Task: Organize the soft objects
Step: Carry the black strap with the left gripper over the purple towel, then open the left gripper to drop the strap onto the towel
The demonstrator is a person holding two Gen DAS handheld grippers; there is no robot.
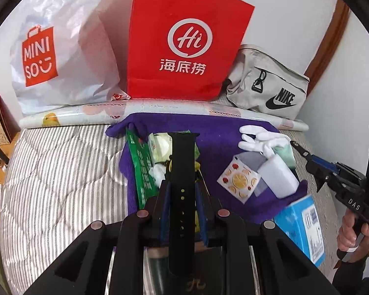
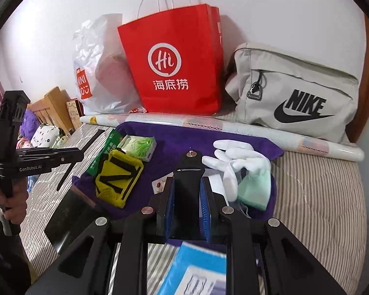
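I held both grippers above the purple cloth (image 2: 179,145). Left gripper (image 1: 183,172) and right gripper (image 2: 188,172): jaws nearly together, empty. White gloves (image 2: 233,157) lay on the cloth's right part, yellow sock (image 2: 118,177) on its left.

The white plastic bag (image 1: 61,56) has an orange square that says "MINISO" with a smile. The red paper bag (image 1: 184,44) has a white ring with "Hi" in it, and under that the Chinese words "海底捞". The grey bag (image 2: 295,93) says "NIKE" in black, with the black swoosh mark under it. One gripper (image 1: 295,145) has "DAS" in small white letters on its black body. The other gripper (image 2: 69,169) says "GenRobot.AI" on its side. The green packet (image 1: 142,169) has white writing, too small to read.
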